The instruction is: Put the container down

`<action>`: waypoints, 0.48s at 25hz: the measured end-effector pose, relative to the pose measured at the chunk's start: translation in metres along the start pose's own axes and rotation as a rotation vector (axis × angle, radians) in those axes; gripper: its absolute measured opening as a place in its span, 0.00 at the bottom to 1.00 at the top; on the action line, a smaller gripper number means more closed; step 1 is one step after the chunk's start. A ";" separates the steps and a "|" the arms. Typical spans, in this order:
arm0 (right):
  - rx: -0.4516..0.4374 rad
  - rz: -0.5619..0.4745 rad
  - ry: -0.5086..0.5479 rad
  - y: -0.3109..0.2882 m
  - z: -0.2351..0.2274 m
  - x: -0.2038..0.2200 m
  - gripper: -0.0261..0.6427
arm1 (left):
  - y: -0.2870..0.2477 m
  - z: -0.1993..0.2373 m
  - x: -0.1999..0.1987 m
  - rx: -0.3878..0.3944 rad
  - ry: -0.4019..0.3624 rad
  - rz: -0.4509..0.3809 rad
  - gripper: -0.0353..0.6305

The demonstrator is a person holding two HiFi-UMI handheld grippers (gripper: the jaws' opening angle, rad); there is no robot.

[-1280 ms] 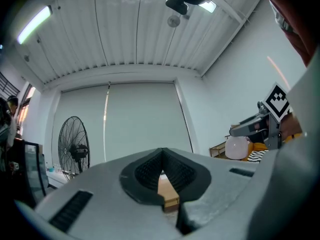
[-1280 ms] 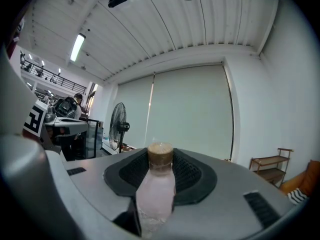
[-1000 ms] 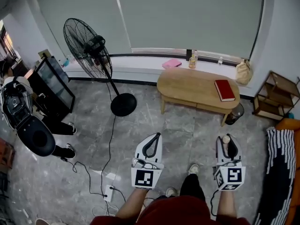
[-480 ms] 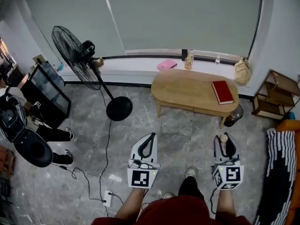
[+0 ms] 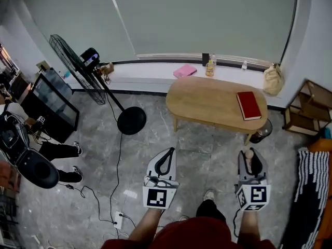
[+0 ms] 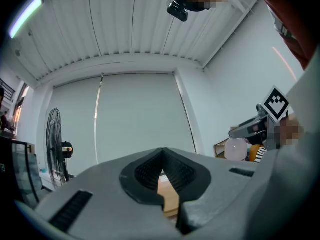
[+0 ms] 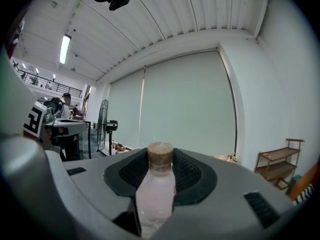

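A small clear bottle [image 7: 155, 196] of pale pink liquid with a brown cap stands upright between the pads of my right gripper [image 7: 160, 171], which is shut on it. From the head view only the cap of the bottle [image 5: 249, 153] shows, at the tip of the right gripper [image 5: 251, 161], held over the floor short of the oval wooden table [image 5: 207, 100]. My left gripper [image 5: 167, 160] hovers to the left at the same height, its jaws closed together with nothing in them. Through the left gripper [image 6: 162, 156] I see a sliver of the table.
A red book [image 5: 248, 105] lies on the table's right end. A standing fan [image 5: 78, 61] with round base [image 5: 131, 121] is at left, its cable running to a power strip [image 5: 120, 214]. A wooden shelf [image 5: 306, 108] stands right, a dark bin [image 5: 259, 131] by the table leg.
The head view has drifted, so the fan and table sit a little differently in frame. Both grippers hold the same pose and the bottle stays gripped.
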State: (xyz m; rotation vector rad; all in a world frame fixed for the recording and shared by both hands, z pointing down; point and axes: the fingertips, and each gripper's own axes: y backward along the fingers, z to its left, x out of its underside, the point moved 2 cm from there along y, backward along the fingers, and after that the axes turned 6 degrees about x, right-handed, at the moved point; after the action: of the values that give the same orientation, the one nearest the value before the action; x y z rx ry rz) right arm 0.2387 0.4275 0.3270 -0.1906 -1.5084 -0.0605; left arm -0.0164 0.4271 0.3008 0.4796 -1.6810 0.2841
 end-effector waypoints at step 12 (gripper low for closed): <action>0.028 0.008 -0.027 -0.053 -0.085 0.001 0.25 | -0.102 -0.034 0.001 0.023 0.018 -0.002 0.06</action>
State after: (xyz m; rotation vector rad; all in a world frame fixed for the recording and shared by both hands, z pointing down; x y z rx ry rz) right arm 0.3140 0.3620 0.3280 -0.1758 -1.5349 -0.0308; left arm 0.0610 0.3523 0.2985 0.4942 -1.6618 0.3057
